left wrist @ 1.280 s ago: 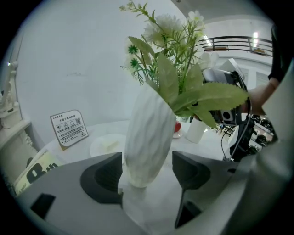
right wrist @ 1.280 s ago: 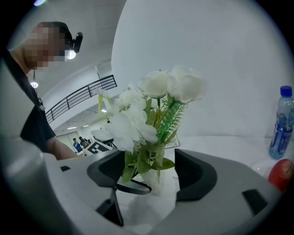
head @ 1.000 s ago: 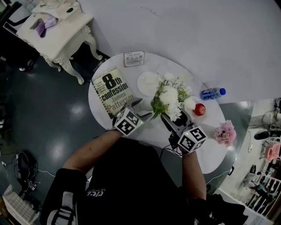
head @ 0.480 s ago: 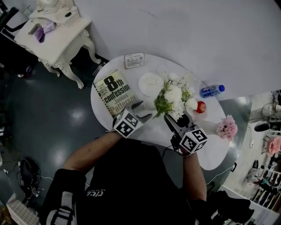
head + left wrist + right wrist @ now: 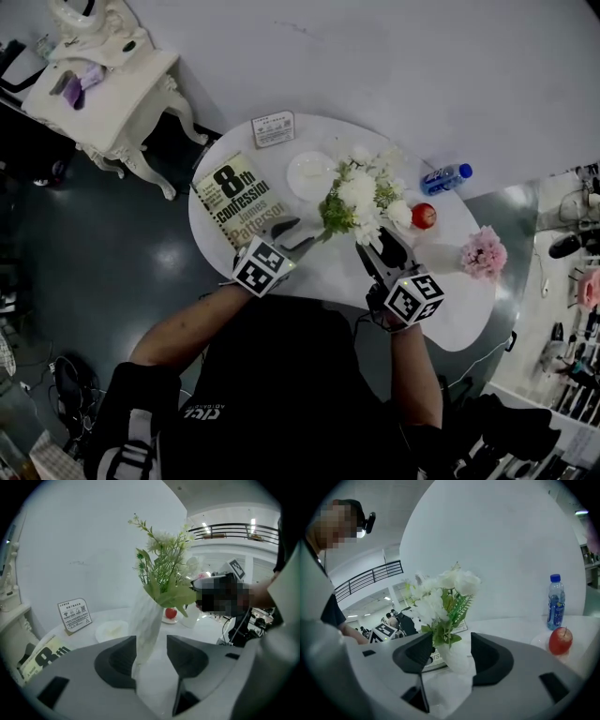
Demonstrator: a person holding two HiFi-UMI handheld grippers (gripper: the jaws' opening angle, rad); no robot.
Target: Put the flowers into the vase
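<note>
Bright, even light; white flowers [image 5: 359, 194] nearly wash out, a pale sheen on the dark floor [image 5: 112, 281]. The 2 gripper views bulge fisheye, corners black, foreground soft.

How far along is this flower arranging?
Done: white flowers stand in the vase. In hand: the left hand-held gripper and right hand-held gripper have just been closing with the vase between their jaws, not clearly gripping it. Remaining: a pink bunch lies on the table.
</note>
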